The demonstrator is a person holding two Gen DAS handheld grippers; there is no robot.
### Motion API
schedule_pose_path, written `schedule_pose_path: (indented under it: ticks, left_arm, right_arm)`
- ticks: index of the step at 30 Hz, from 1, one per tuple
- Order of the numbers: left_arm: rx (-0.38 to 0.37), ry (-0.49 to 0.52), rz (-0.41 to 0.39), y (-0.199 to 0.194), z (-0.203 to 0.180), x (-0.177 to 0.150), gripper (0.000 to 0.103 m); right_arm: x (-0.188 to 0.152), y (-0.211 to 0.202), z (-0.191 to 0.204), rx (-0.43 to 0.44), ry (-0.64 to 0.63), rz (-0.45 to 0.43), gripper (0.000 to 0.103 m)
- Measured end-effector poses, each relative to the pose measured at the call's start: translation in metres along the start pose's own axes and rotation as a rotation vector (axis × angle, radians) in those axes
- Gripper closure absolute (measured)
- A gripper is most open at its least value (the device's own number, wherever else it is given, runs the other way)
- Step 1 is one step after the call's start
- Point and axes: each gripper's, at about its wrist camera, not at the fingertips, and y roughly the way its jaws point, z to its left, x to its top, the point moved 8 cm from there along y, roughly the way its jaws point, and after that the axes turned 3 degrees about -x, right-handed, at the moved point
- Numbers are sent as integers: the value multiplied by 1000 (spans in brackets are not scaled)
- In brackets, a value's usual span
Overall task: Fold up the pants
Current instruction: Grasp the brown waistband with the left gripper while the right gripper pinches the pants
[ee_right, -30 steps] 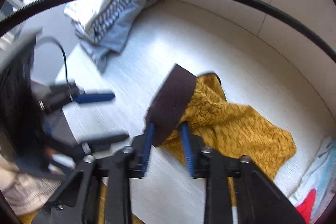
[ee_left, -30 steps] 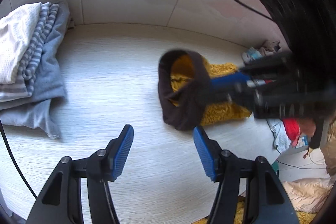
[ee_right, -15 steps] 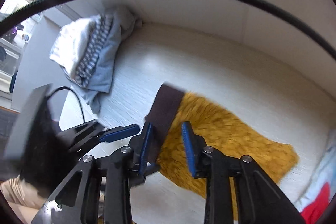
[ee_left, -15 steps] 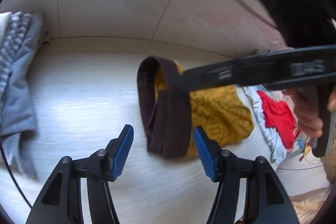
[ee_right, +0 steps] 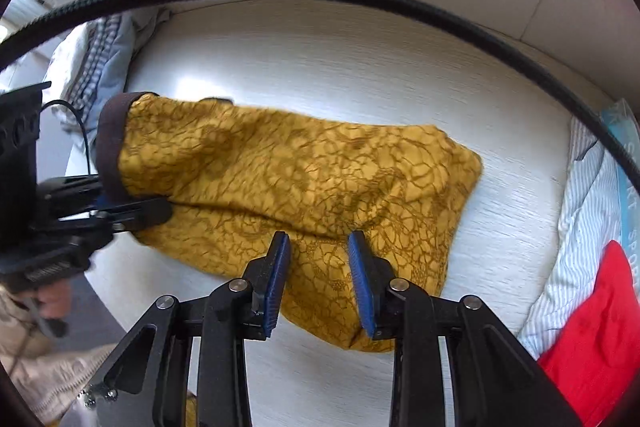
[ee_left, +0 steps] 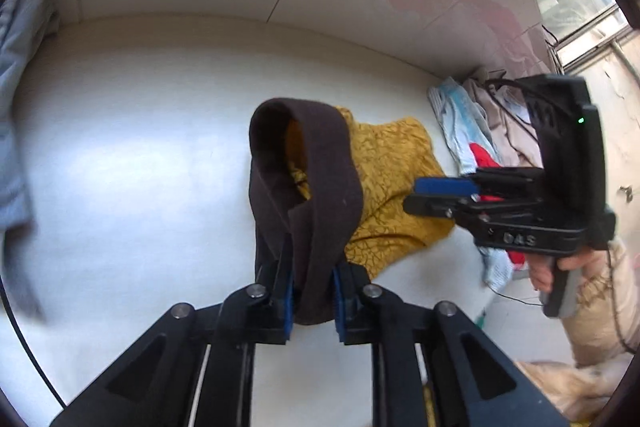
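The tabletop (ee_left: 140, 147) holds the same things as a second ago: the striped and grey laundry pile (ee_right: 100, 67) sits at its far left and the red garment (ee_right: 600, 307) at its right edge. The change is in who holds the mustard pants (ee_right: 300, 179). They lie across the middle of the tabletop, mostly flat, with the leg end toward the right and the top end lifted off the surface at the left.

A second ago your right claw was carrying the dark brown waistband (ee_left: 320, 187), and your left claw hung wide apart with nothing in it. Now the hold has passed over. Your left claw (ee_left: 312, 295) is closing, and the blue pads already pinch a doubled stretch of the waistband between them, so the band stands up in a loop above the tabletop.

Your right claw (ee_right: 318, 279) has let go and swung along the pants toward the leg end. Its jaws stand apart over the yellow cloth near the lower edge; the fabric shows between the pads, but they are not pressing on it.

I read this as a handover finished. One end is secured, and the free claw looks placed to take the other end, so the fold itself has not started.
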Motion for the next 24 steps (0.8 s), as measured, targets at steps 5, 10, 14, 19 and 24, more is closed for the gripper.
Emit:
schedule_pose_path:
  ticks: [5,10,14,19,24]
  left_arm:
    - [116,20,41,-9,9,-7,72]
    - [125,25,-11,-26,7,-5,39]
    - [101,-7,-49,-29,10,1,30]
    - [116,-46,-43,-7,12,12,30]
    - [207,-80,-22,9,25,18,30]
  right_arm:
    - [-10,1,-4,-64,-69,31,71]
    - [-7,-16,-14,-31,-8,-29,71]
    - [-6,-22,-32,4,89,-33,52]
    - [-4,-5,-30,53,182,1,36]
    - [2,17,-18,0,165,9,36]
